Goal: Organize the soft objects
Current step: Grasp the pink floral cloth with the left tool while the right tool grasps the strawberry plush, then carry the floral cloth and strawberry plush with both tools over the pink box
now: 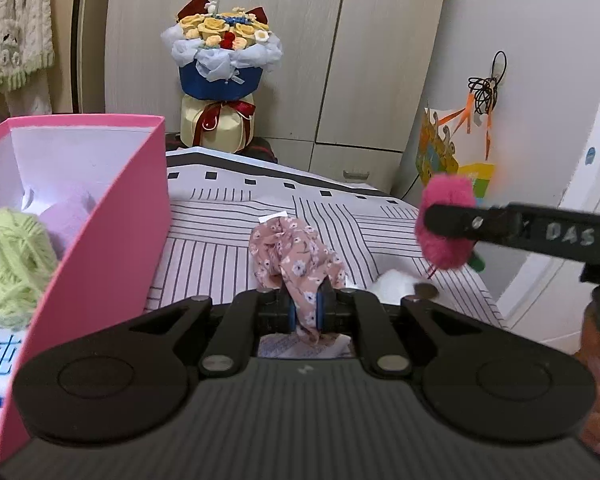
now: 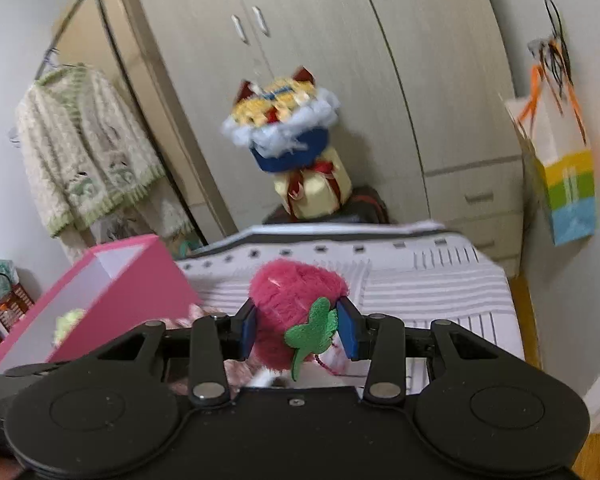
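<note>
My left gripper [image 1: 306, 311] is shut on a pink floral cloth [image 1: 296, 258], which bunches up ahead of the pads above the striped bed cover [image 1: 220, 236]. To its left stands an open pink box [image 1: 132, 208] holding a green yarn ball [image 1: 12, 268] and a lavender one [image 1: 70, 218]. My right gripper [image 2: 298, 330] is shut on a fuzzy pink plush strawberry [image 2: 296, 286] with a green felt leaf [image 2: 312, 330], held above the bed. In the left wrist view the strawberry [image 1: 446, 196] hangs at the right, clamped by a black finger [image 1: 460, 222].
A white soft item [image 1: 394, 285] lies on the bed under the strawberry. A flower bouquet [image 1: 224, 60] stands at the bed's far end before a wardrobe [image 2: 440, 100]. A paper bag [image 2: 568, 184] hangs on the right wall, a cardigan [image 2: 84, 152] at left.
</note>
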`<state>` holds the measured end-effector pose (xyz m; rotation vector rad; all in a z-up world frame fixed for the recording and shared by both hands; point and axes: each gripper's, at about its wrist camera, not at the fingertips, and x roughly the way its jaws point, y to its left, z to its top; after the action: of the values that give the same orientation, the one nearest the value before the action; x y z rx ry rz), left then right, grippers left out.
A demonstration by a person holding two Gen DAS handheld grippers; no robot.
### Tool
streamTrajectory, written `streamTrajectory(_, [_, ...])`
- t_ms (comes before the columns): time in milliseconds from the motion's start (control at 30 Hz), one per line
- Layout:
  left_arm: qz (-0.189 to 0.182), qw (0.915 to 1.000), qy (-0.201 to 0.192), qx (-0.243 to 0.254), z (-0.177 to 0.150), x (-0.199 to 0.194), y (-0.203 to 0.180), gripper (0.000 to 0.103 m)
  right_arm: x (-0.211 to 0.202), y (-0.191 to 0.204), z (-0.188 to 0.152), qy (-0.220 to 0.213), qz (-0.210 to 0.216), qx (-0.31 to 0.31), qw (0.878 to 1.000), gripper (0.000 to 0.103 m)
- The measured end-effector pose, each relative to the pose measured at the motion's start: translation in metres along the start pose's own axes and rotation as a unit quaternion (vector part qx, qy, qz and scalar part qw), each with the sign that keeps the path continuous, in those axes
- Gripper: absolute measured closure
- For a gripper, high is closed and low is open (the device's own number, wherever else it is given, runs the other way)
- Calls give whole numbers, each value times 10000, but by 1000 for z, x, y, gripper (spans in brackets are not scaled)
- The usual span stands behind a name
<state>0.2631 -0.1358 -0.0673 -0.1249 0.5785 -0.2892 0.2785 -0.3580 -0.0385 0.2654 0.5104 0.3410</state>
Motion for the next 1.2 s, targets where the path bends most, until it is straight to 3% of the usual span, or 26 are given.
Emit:
streamTrajectory(200, [-84,9999,-133,11,-2,-25,1,95,-22,27,-7,2,74,-303,9995,57])
streamTrajectory(433, [-341,9992,-167,137,-14,-51,6,95,-38,38,-44,80,100,-289,9995,57])
streamTrajectory(633, [-671,9973,247,174,-31,-70,12,95,-49,39,-71,308,55,-144,9994,57])
streamTrajectory(967, [-1145,9886,832,508,-59,-102,24,95,-79,62,-99,869,-94,-695,9937,57])
streamTrajectory(1200, [-1402,9813,1243,444,-63,-125,42,95,-102,81,-101,1351,210,-887,9866,57])
